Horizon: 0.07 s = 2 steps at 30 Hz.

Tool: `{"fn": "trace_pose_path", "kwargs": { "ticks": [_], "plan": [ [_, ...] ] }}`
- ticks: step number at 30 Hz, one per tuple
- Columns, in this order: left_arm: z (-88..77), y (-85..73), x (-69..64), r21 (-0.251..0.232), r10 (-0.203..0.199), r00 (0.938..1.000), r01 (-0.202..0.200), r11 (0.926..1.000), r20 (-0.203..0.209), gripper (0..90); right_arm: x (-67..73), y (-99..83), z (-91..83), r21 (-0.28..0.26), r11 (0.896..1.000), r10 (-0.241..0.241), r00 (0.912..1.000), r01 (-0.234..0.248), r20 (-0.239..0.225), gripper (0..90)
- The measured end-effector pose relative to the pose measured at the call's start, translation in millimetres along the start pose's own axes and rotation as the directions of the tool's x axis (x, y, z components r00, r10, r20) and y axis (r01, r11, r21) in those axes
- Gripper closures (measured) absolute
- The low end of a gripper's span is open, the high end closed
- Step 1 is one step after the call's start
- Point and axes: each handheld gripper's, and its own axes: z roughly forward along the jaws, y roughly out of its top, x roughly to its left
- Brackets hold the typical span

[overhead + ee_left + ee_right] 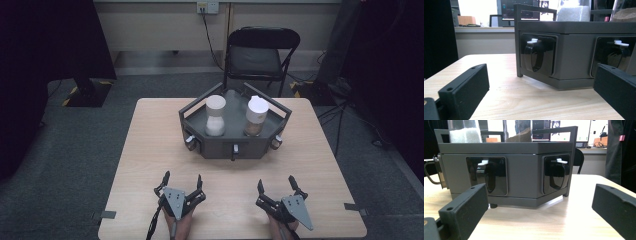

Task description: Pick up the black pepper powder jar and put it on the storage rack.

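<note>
I hold both the left gripper [183, 183] and right gripper [276, 184] with fingers spread, empty, near the table [150, 150] edge. The hexagonal grey rack [235, 145] beyond looks rigid; its two jars [215, 116] probably slippery, top-heavy, so I'd grip their waists.

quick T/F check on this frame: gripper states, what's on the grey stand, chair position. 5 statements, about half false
1. Both grippers are open and hold nothing. True: the left gripper and the right gripper rest near the table's front edge with fingers spread.
2. Two containers stand on top of the grey stand. True: the left container holds white material, the right container brown.
3. The right gripper touches the stand. False: bare tabletop lies between them.
4. The folding chair stands left of the table. False: it stands behind the far edge.
5. Both containers lie on their sides. False: both are upright.
</note>
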Motion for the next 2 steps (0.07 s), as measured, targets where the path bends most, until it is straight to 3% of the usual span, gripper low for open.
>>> {"fn": "trace_pose_path", "kwargs": {
  "ticks": [2],
  "plan": [
    [0.0,0.0,0.0,0.000,0.000,1.0000,0.000,1.0000,0.000,0.1,0.6,-0.1,0.0,-0.001,1.000,0.000,1.0000,0.000,0.004,0.0]
  ]
}}
